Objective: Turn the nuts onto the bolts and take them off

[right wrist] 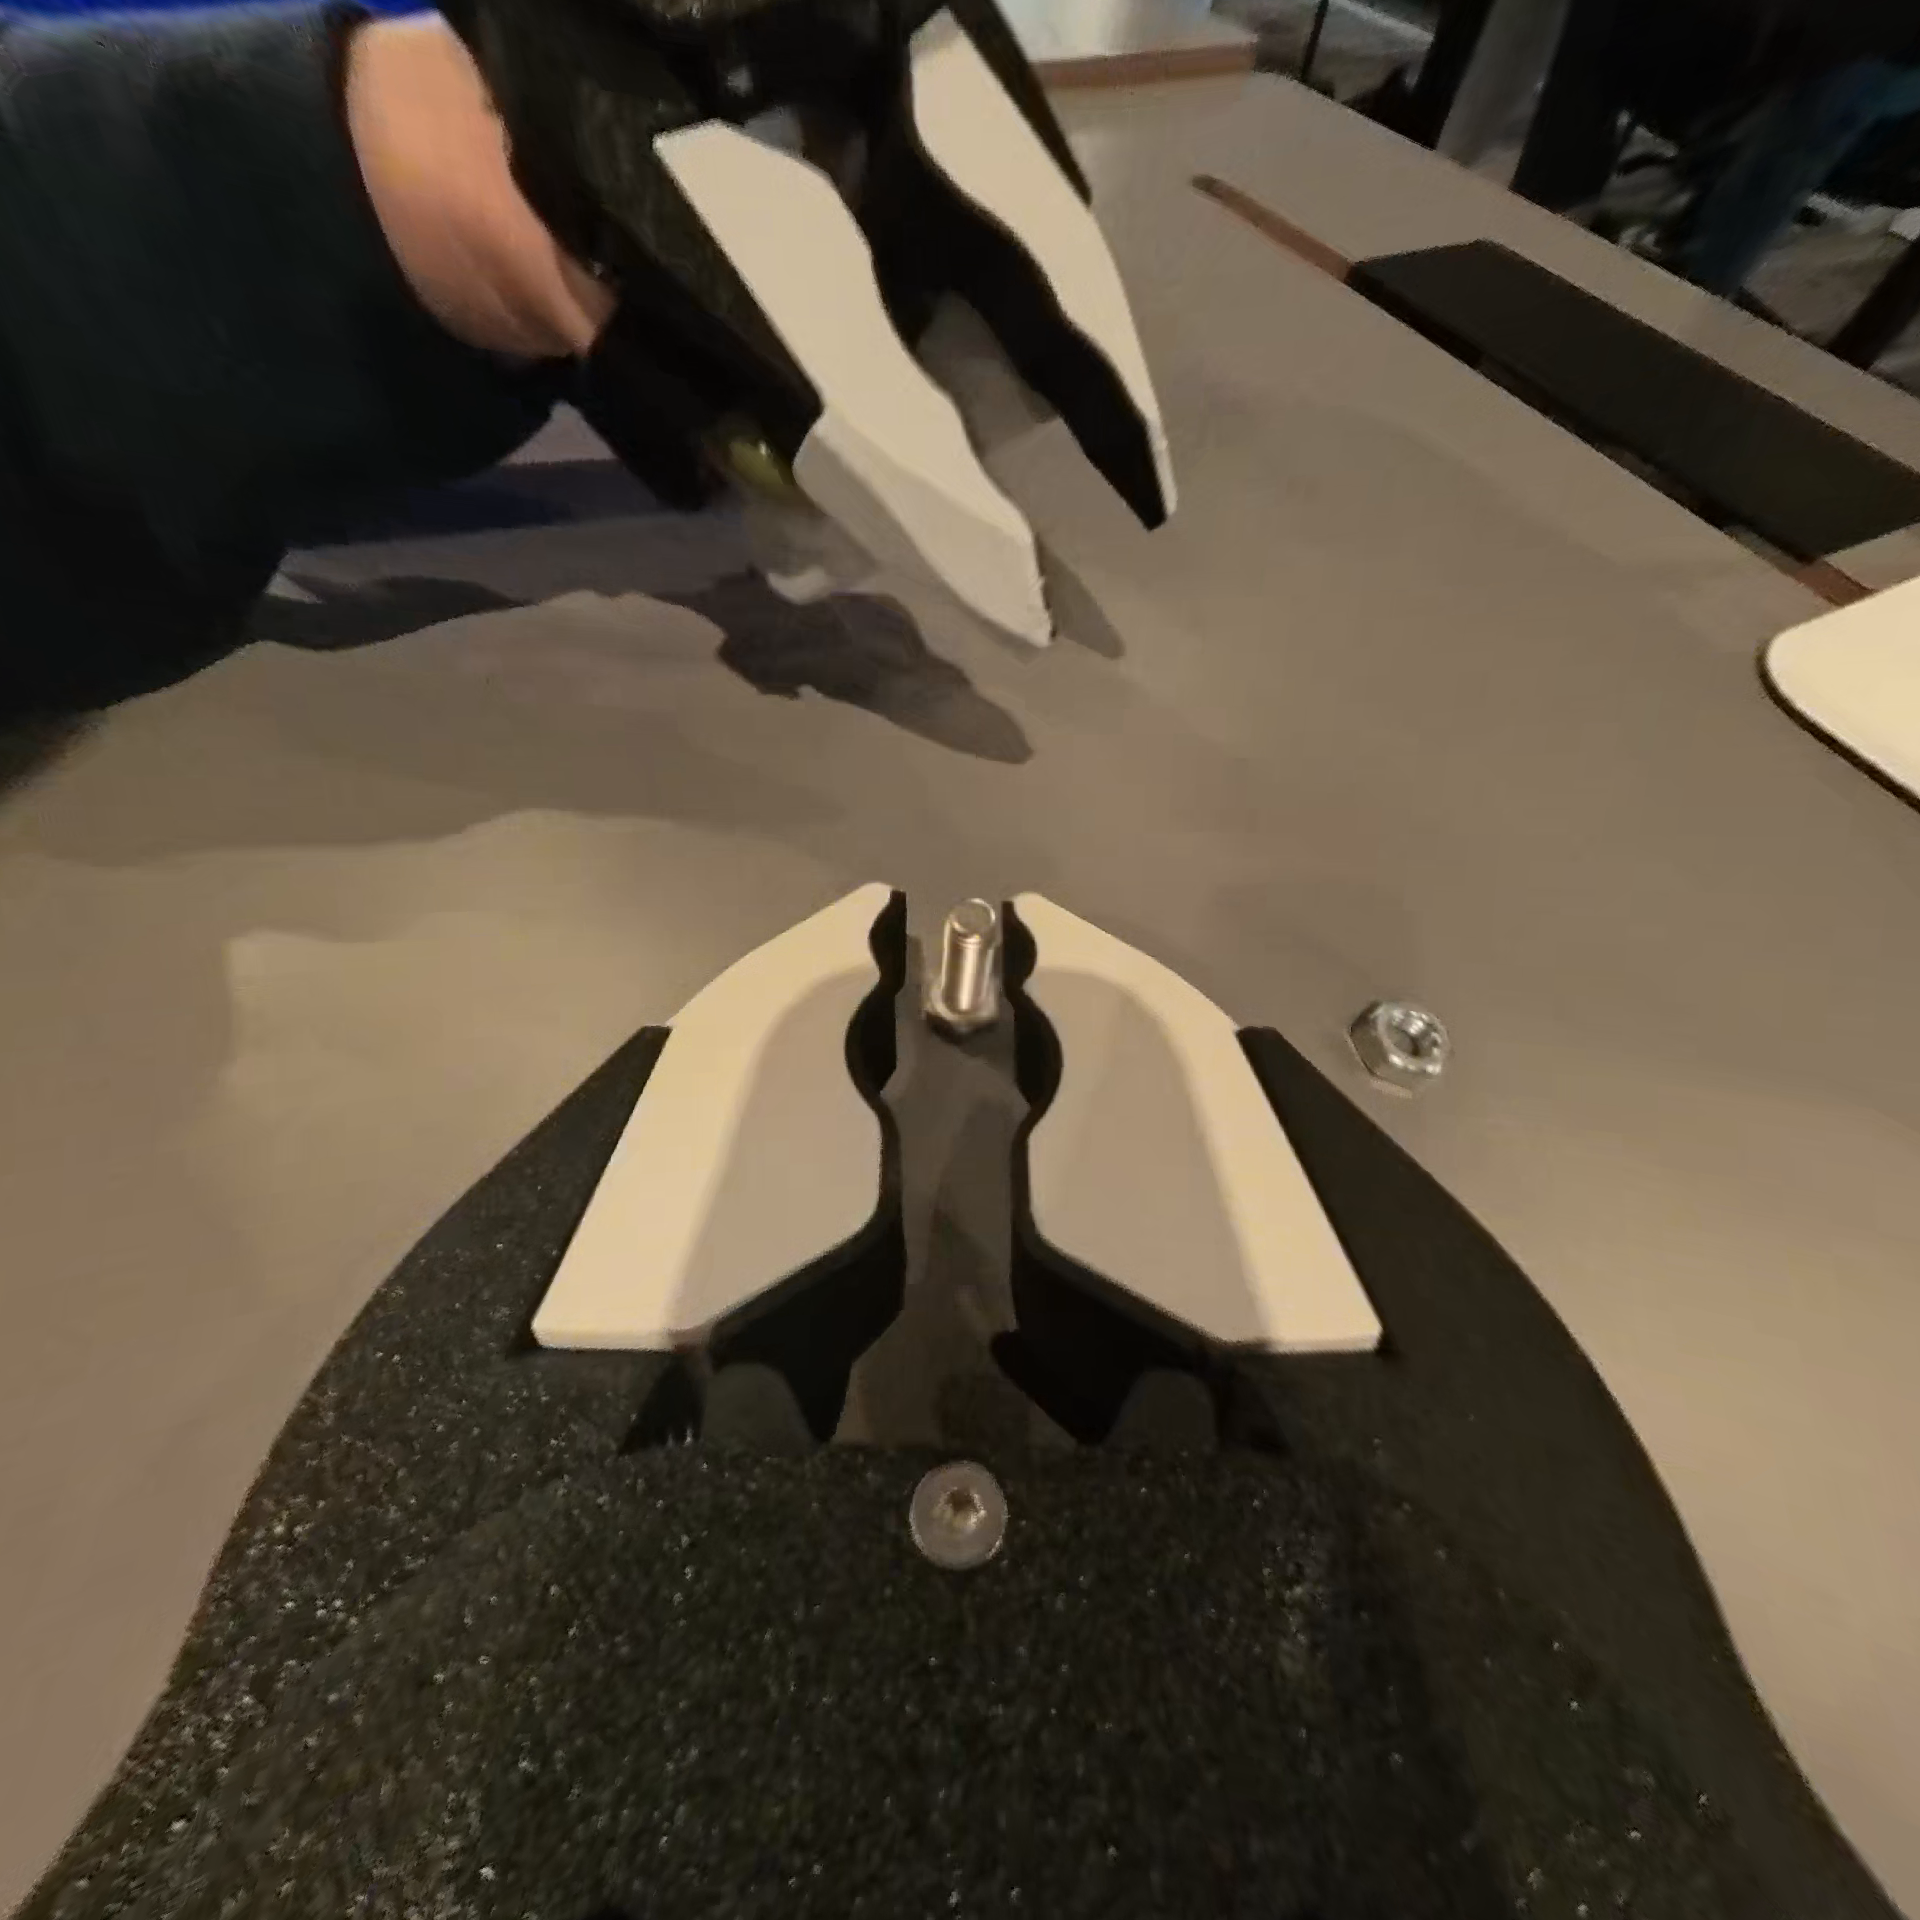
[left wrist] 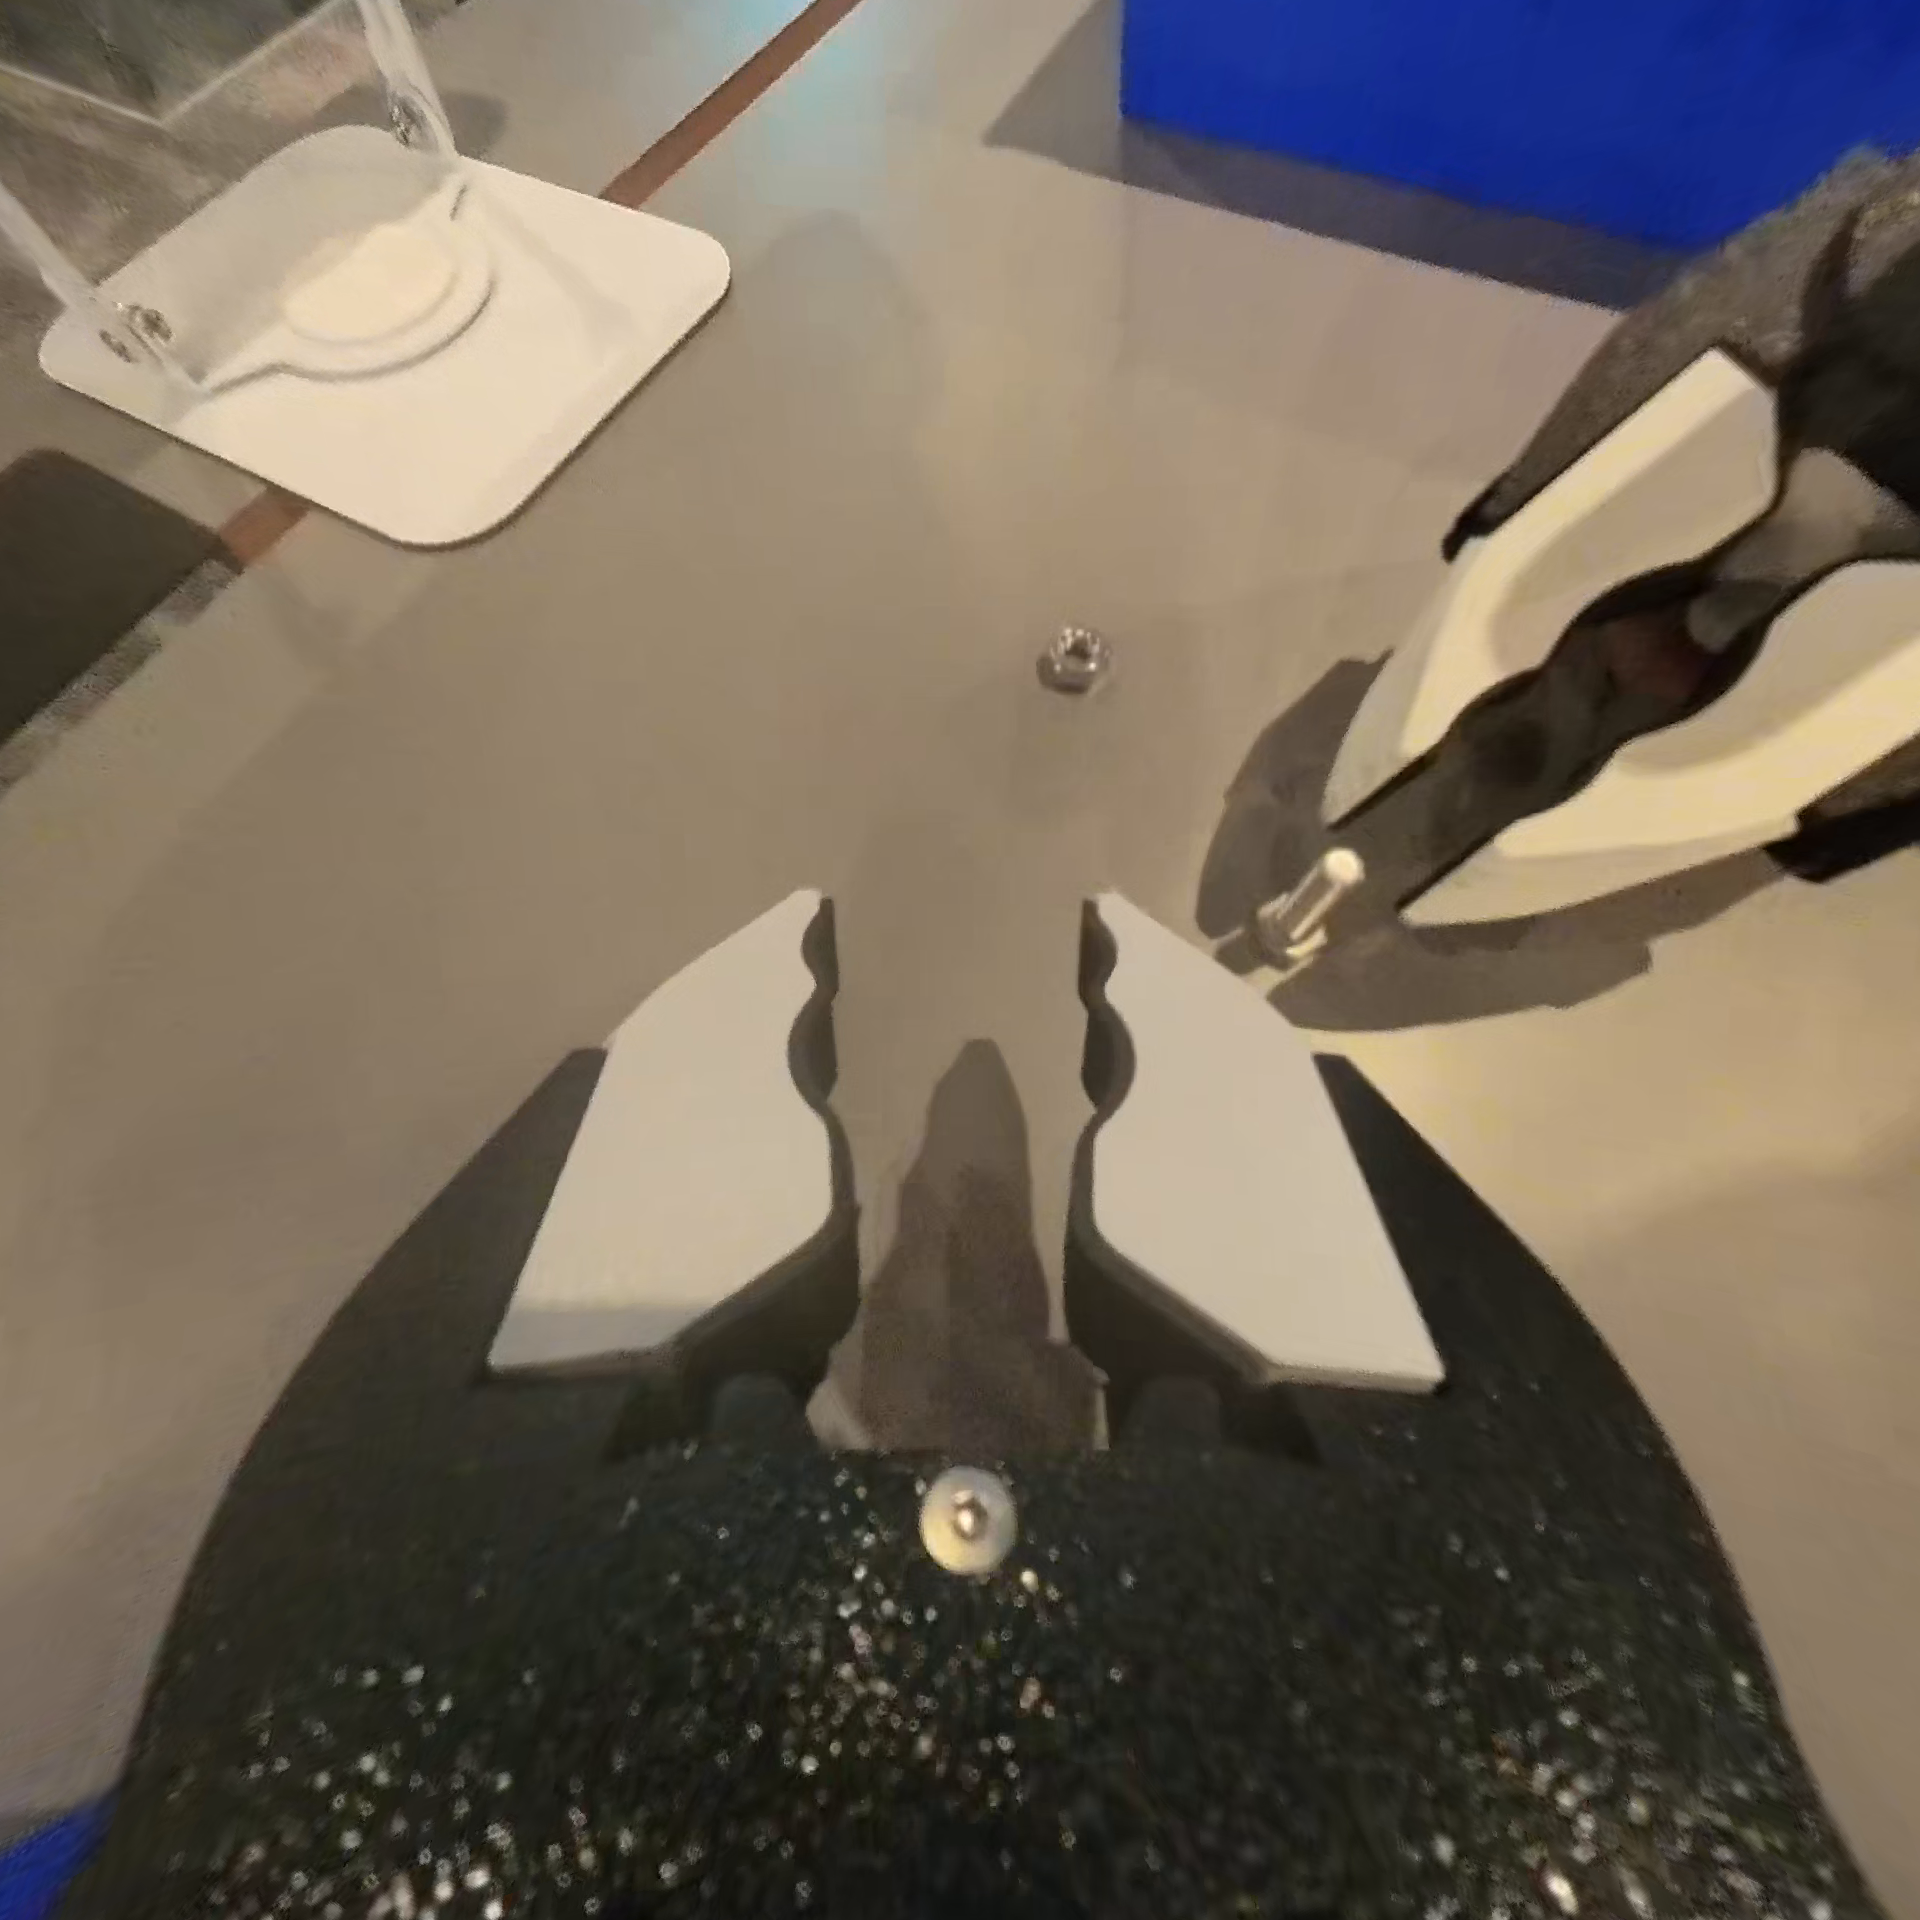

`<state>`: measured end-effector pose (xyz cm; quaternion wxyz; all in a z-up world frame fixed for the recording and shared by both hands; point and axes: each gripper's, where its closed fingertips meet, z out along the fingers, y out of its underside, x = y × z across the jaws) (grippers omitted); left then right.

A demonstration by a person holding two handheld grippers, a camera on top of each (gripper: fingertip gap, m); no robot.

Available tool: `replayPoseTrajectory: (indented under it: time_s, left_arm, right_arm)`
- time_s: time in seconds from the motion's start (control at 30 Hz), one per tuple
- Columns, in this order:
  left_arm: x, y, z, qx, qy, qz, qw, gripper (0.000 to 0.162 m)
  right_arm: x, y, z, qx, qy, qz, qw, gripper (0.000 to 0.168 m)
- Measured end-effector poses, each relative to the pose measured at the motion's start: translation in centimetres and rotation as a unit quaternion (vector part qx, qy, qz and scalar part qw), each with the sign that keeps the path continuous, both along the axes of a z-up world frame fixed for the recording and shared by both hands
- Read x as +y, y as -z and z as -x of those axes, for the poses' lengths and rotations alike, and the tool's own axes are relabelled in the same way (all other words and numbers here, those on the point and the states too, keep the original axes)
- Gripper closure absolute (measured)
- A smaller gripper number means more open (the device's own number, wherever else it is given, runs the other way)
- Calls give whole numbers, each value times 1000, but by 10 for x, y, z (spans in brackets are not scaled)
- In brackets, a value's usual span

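A silver hex nut (left wrist: 1075,665) lies flat on the grey table (left wrist: 623,779), ahead of my left gripper (left wrist: 956,914), which is open and empty just above the surface. My right gripper (right wrist: 954,902) is closed narrowly on a silver bolt (right wrist: 966,966) at its fingertips, threaded end pointing forward and the head back between the pads. The nut (right wrist: 1397,1044) lies just to the right of the right gripper. The left wrist view shows the right gripper (left wrist: 1361,868) low over the table at the right with the bolt (left wrist: 1304,904). The left gripper (right wrist: 1091,566) hangs open at the top.
A white square base plate (left wrist: 384,343) with a clear acrylic stand sits far left; its corner shows in the right wrist view (right wrist: 1849,696). A blue box (left wrist: 1507,104) stands at the back right. A black pad (right wrist: 1662,395) lies at the table edge. A hand (right wrist: 468,229) holds the left gripper. My right tips are roughly 10 cm from the nut (right wrist: 1397,1044). It turns up in the left wrist view (left wrist: 1081,660) as well.
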<state>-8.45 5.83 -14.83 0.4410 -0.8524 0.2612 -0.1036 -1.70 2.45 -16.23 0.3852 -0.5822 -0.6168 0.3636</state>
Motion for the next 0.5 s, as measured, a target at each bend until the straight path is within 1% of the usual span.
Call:
replayPoseTrajectory:
  time_s: [0.03, 0.13, 0.33, 0.37, 0.43, 0.5]
  left_arm:
    - [-3, 3, 1, 3, 1, -1, 1000, 114]
    - [-9, 6, -2, 14, 12, -2, 1000, 104]
    - [-22, 12, -17, 6, 58, 12, 998, 97]
    - [-25, 12, -20, 2, 68, 12, 998, 99]
    - [-28, 9, -25, -3, 86, 0, 996, 112]
    - [-28, 8, -31, -11, 97, 0, 995, 118]
  right_arm:
    - [1, 0, 2, 0, 3, 1, 1000, 155]
    - [5, 6, 4, -15, 11, 4, 1000, 158]
    - [7, 13, 10, -41, 20, -3, 999, 158]
    - [10, 12, 10, -39, 32, -7, 999, 158]
    - [16, 8, 15, -24, 47, -15, 998, 158]
    - [18, 1, 20, -1, 52, -15, 999, 158]
